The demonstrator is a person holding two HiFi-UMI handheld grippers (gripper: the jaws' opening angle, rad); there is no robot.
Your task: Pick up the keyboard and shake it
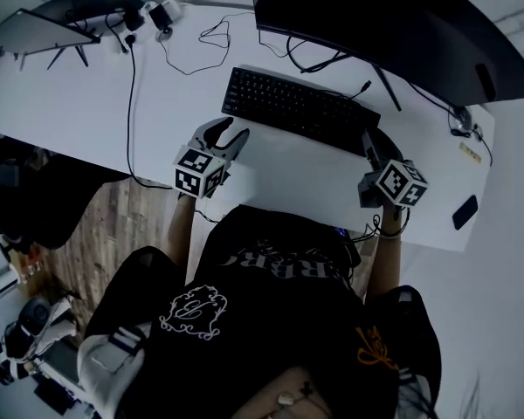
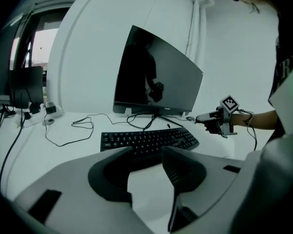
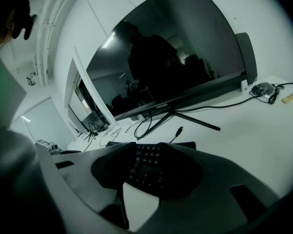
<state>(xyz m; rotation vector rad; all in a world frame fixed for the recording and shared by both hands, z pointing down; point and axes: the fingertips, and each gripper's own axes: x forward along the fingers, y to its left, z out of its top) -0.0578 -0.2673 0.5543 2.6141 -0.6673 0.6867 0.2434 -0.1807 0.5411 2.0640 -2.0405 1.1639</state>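
Note:
A black keyboard [image 1: 297,107] lies flat on the white desk [image 1: 70,112], in front of the monitor. My left gripper [image 1: 230,134] sits just short of the keyboard's near left corner. In the left gripper view its jaws [image 2: 147,152] stand apart with only bare desk between them, and the keyboard [image 2: 151,136] lies just beyond the tips. My right gripper [image 1: 371,143] is at the keyboard's right end. In the right gripper view those jaws [image 3: 145,149] are also apart, and the keyboard's number pad [image 3: 146,162] shows through the gap. I see neither gripper pressing on anything.
A large curved monitor [image 1: 393,24] on a spread-leg stand fills the back. Loose cables [image 1: 211,40] run across the desk behind the keyboard. A small dark flat object [image 1: 464,211] lies near the right front edge. A second screen [image 1: 35,29] stands at far left.

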